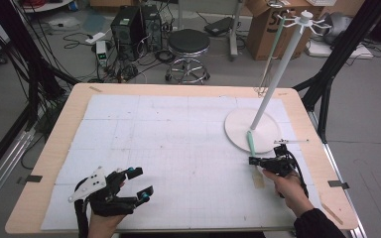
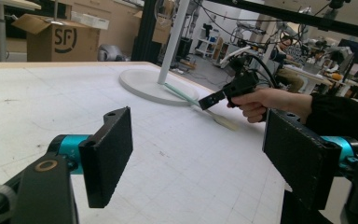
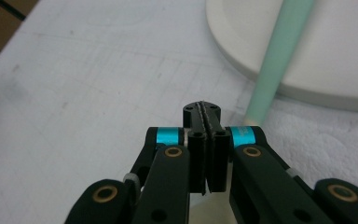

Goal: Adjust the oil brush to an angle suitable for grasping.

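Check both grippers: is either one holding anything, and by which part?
Left gripper: open, nothing held. Right gripper: jaws shut, with the green handle beside them, not between. Whether they pinch the tool's thin beige end cannot be told.

The high view looks forward and down from above the person's side onto the whole table (image 1: 49, 148). The left gripper view sits low near the tabletop and faces across it toward the white stand base (image 2: 144, 86). The right gripper view looks very closely down at the same base (image 3: 307, 56), which the high view also shares (image 1: 243, 124).
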### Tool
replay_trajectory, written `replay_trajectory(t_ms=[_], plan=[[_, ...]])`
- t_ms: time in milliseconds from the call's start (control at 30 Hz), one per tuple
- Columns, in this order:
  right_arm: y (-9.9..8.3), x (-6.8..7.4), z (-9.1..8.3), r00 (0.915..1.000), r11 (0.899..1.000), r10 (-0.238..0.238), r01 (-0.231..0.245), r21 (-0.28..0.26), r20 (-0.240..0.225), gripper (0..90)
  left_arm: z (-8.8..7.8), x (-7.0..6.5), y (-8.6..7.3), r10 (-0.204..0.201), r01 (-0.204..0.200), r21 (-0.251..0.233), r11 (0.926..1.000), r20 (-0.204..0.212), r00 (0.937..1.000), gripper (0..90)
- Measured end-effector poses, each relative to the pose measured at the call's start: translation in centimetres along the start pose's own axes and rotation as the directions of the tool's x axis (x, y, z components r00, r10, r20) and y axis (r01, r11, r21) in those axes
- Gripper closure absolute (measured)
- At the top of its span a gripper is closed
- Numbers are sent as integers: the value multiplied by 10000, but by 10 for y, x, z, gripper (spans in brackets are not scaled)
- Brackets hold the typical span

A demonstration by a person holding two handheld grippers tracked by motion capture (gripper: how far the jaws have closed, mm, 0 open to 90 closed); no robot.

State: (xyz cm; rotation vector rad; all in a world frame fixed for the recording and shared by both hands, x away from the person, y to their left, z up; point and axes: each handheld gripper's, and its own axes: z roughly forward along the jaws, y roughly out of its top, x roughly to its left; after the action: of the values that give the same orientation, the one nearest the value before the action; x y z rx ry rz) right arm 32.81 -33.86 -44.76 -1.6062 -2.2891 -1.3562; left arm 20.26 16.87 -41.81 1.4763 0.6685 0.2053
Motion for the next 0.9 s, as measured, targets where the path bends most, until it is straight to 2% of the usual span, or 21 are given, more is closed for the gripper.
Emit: replay_trajectory(t_ms=[233,333,667,900], plan=[[-2,0,0,9992,9992,172,-185,364,359,893,0,0,0,-4,5,-19,10000,13,10000,249],[-3,0,-2,9988,9993,12,-30,371,491,893,0,0,0,9,-9,-18,10000,14,10000,249],[-4,-1,-13,9965,9991,76,-109,401,835,893,0,0,0,1,-1,-9,10000,30,10000,249],[-3,2,-20,9900,9981,-324,247,571,1376,893,1,0,0,7,-7,10,10000,28,10000,249]])
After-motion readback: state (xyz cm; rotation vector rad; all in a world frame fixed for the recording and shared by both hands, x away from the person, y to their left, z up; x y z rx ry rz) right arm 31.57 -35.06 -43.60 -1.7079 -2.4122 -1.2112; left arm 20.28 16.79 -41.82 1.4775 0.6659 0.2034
